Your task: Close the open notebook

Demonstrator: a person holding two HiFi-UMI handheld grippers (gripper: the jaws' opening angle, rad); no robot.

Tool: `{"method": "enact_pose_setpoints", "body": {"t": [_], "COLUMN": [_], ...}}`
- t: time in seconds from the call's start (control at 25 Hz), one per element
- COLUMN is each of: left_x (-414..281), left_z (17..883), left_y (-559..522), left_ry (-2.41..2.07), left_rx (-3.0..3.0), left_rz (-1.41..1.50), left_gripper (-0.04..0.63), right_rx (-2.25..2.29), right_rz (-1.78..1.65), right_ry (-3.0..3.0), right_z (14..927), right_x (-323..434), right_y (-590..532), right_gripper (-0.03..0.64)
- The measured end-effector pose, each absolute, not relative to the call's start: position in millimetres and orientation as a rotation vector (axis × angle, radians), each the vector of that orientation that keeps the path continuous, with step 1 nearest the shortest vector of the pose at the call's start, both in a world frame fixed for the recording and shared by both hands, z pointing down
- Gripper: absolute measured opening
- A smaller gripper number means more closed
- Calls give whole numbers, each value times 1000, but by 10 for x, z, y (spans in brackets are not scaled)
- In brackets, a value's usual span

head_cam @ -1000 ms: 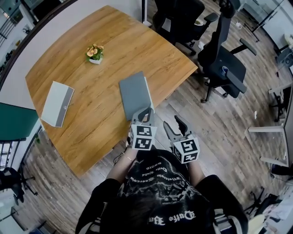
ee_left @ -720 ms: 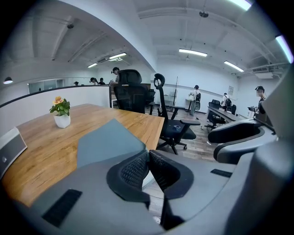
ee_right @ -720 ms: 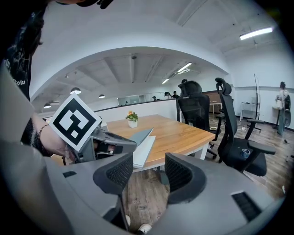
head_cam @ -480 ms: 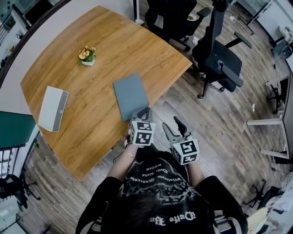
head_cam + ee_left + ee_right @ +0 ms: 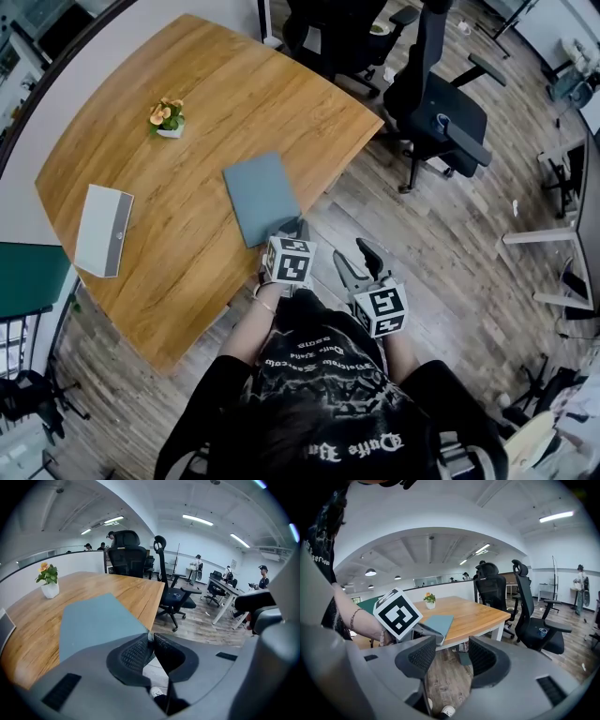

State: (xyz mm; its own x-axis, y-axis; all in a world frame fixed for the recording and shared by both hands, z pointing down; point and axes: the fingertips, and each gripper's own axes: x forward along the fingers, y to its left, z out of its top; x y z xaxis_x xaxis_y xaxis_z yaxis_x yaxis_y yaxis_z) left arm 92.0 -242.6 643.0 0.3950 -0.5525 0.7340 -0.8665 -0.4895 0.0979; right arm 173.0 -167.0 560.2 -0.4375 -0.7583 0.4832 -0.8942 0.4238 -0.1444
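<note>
Notebook [image 5: 262, 196] lies flat on the table [image 5: 187, 281] w/ its grey-blue cover up. It looks shut already, its near corner right at the table edge closest to me.

My L gripper [image 5: 298, 228] sits on that near corner, jaws all but together w/ only a hairline gap. My R gripper [image 5: 356, 258] hangs off the table over the floor, jaws well apart, nothing between them.

I'd judge the step as finishing off: settle the cover, then let go.
- Ease the L tips off along the cover w/o tugging. The book is so close to the edge that a drag toward me could pull it off.
- If the cover springs up, press down w/ closed tips near the free edge, not the corner.
- Keep R clear; no need for it.

Hard to tell:
- A thin pale sliver shows at my L tips. Could be a page or cover corner, so can't say if anything's pinched.
- From the head view, the cube hides that corner.
- Which side is the spine isn't clear, nor whether the pages sit flush.

Farther out on the table are a small plant [image 5: 167, 117] and a flat white-grey item [image 5: 103, 230]; can't tell what that one is.
</note>
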Motion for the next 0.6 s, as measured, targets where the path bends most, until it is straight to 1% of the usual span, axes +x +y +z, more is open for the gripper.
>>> {"method": "enact_pose_setpoints", "body": {"t": [0.16,0.24,0.28,0.44,0.6], "left_x": [968,1042,1071,1085,1109], "left_z": [6453,6446,6446,6449,6402], "left_y": [-2385,-2339,-2315,-2264,-2243], "left_ry": [-1178,-1136,-1120,-1092,-1020], "left_rx": [2209,2224,2235,2291,2292], "left_rz": [904,894,902,963,868], "left_gripper": [83,167,196,198,212], "right_rx": [1433,1439,1442,1445,1459], "right_rz": [555,557,555,553,544], "right_ry": [-2327,-2325,-2324,-2327,-2327], "right_z": [5620,5619,5622,5611,5603], "right_x": [1736,1738,1739,1699,1710], "right_y": [-1643,-1635,-1628,-1615,-1633], "right_gripper": [225,225,225,225,225]}}
